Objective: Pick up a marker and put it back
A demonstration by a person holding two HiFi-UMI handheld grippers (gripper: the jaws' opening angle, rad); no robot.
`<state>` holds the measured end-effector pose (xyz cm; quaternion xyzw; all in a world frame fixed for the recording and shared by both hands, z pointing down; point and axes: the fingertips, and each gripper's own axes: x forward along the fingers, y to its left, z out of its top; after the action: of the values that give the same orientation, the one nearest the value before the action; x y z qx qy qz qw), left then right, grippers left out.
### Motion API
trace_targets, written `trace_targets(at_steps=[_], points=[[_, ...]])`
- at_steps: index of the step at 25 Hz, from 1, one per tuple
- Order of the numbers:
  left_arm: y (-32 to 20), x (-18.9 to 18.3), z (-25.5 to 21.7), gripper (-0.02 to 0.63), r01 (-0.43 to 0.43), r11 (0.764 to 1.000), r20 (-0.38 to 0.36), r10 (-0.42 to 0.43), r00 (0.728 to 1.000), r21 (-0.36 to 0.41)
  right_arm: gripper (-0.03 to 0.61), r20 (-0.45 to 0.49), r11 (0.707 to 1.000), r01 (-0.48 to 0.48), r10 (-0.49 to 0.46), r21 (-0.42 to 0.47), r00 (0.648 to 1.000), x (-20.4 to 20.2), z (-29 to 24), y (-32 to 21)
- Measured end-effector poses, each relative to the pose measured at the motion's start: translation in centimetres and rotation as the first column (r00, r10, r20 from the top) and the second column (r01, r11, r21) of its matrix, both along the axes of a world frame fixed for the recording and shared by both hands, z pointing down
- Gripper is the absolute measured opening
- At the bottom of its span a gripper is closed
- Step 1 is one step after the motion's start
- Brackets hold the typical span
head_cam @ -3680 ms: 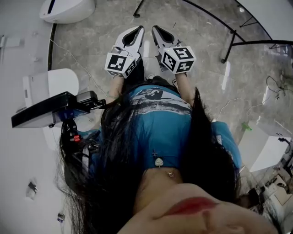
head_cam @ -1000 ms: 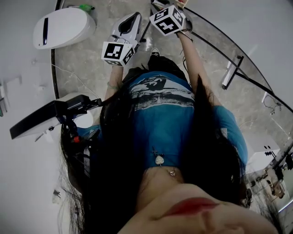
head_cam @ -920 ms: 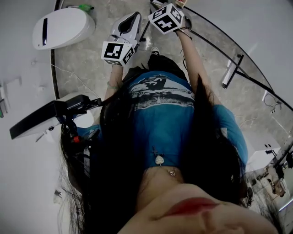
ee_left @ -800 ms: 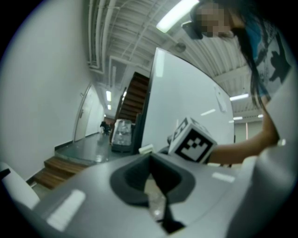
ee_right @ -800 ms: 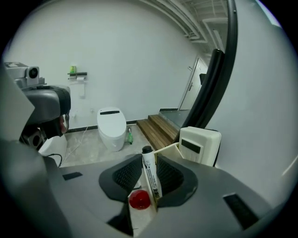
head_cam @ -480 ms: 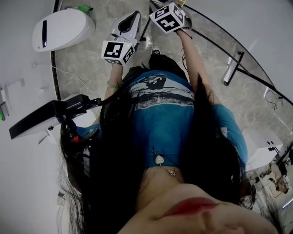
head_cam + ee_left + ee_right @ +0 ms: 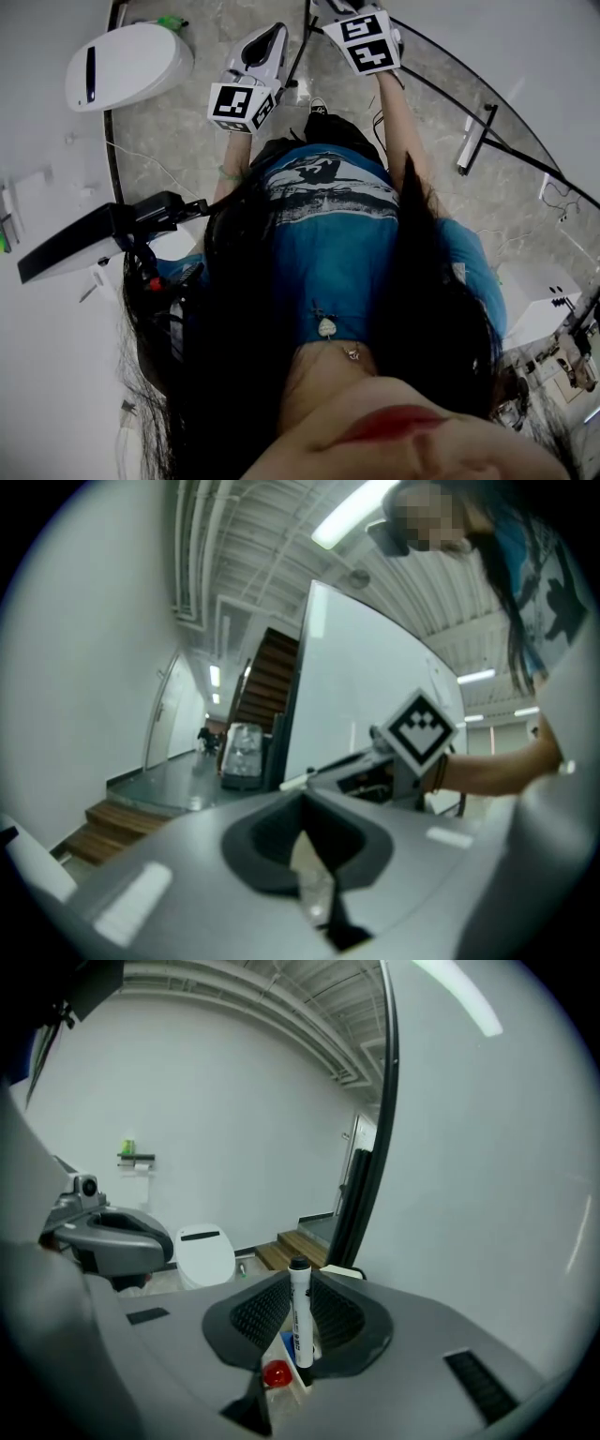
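Observation:
A white marker (image 7: 301,1316) with a black cap stands upright between the jaws of my right gripper (image 7: 298,1293). The jaws have just been closing and now press on its barrel. Below it, a red cap (image 7: 277,1372) and a blue cap (image 7: 285,1345) show in the whiteboard's tray. In the head view only the right gripper's marker cube (image 7: 370,42) shows, at the top edge by the whiteboard (image 7: 487,1147). My left gripper (image 7: 267,42) is held out level to its left, and its jaws (image 7: 314,878) meet with nothing between them.
A white rounded unit (image 7: 127,61) sits on the floor at the upper left. The whiteboard's black stand legs (image 7: 478,131) cross the floor at the right. Wooden steps (image 7: 300,1241) lie beyond the board. A black device (image 7: 94,239) juts out at the person's left side.
The right gripper's cube has shifted rightward and turned at the top of the head view. The left gripper has stayed where it was.

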<state>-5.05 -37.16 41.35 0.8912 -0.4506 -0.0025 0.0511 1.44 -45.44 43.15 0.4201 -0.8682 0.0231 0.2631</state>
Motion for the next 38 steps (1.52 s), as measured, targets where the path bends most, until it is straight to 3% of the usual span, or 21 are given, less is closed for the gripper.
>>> trace_targets(at_steps=[6, 9, 11, 23, 38], points=[[0.0, 0.3, 0.5, 0.027, -0.003, 0.999, -0.011, 0.003, 1.000, -0.032, 0.071, 0.189, 0.993, -0.088, 0.072, 0.079, 0.979, 3.3, -5.2, 2.2], [0.2, 0.9, 0.4, 0.044, -0.032, 0.999, -0.036, 0.031, 0.999, -0.035, 0.071, 0.336, 0.993, -0.100, 0.076, 0.056, 0.939, 4.4, -7.0, 3.9], [0.4, 1.4, 0.3, 0.048, -0.055, 0.998, -0.039, 0.054, 0.998, -0.026, 0.071, 0.386, 0.993, -0.108, 0.083, 0.044, 0.919, 4.9, -7.5, 5.0], [1.3, 3.0, 0.1, 0.046, -0.134, 0.991, 0.000, 0.134, 0.991, 0.009, 0.071, 0.392, 0.986, -0.158, 0.123, 0.058, 0.911, 6.6, -7.1, 8.8], [0.9, 2.0, 0.3, 0.002, -0.095, 0.995, 0.007, 0.095, 0.995, -0.014, 0.071, 0.408, 0.985, -0.160, 0.120, 0.067, 0.905, 6.2, -7.5, 8.9]])
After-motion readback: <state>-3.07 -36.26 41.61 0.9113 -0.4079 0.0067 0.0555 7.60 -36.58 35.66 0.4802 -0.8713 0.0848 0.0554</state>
